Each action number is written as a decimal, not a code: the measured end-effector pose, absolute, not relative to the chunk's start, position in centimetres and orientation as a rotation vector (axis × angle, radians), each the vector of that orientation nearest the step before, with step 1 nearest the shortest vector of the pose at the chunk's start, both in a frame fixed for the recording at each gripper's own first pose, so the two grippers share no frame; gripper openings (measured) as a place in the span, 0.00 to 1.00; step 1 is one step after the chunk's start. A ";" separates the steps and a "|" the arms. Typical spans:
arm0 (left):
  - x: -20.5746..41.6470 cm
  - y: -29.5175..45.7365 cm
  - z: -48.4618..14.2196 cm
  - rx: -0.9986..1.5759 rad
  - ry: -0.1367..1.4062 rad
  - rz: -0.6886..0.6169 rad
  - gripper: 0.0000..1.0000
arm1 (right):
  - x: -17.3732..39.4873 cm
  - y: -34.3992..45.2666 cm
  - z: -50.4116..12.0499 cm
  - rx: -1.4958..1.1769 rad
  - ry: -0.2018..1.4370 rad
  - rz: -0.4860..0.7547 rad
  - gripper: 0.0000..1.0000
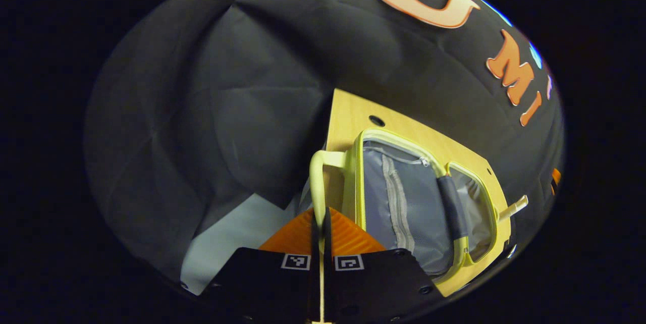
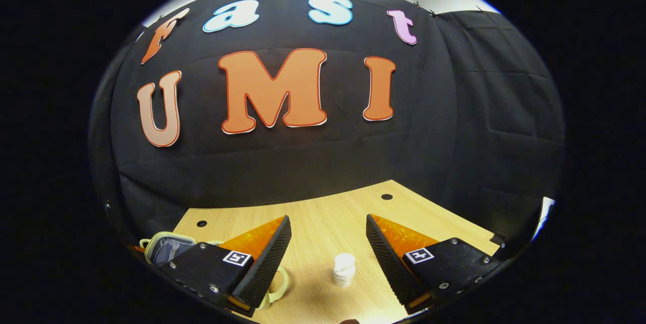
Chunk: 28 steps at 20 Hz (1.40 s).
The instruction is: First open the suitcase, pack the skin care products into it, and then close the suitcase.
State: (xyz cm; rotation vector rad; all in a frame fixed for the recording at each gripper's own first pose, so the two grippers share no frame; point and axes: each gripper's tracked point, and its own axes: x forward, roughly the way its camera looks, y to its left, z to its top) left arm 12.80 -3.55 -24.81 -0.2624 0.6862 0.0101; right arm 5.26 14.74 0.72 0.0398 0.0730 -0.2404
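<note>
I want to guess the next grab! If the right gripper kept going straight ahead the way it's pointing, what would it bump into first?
Probably the small white jar, standing on the wooden table between the open right gripper's fingers. Depth is hard to judge, so it may pass above it.

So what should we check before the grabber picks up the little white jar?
1. Suitcase open, lining showing: ok.
2. Left gripper shut on the suitcase handle: ok.
3. Right gripper open wide enough for the white jar: ok.
4. Jar standing upright on the table, between the fingers' lines: ok.
5. Jar lid on tight: cannot tell.
6. Room inside the suitcase for the jar: looks ok, though part of the inside is hidden.
</note>
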 end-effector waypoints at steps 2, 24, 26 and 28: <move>13.2 -2.7 -22.8 -0.260 0.664 0.047 0.07 | 5.3 13.8 0.5 0.042 0.083 -0.243 0.95; 6.3 -42.3 7.0 0.169 -0.052 0.220 0.92 | 7.4 0.4 0.7 -0.064 0.065 -0.068 0.95; 5.7 -47.3 5.6 0.165 -0.052 0.173 0.95 | 7.4 -1.0 -0.2 -0.065 0.072 -0.061 0.95; 5.4 -51.9 4.3 0.145 -0.074 0.120 0.95 | 7.3 -2.2 -1.3 -0.059 0.088 -0.056 0.95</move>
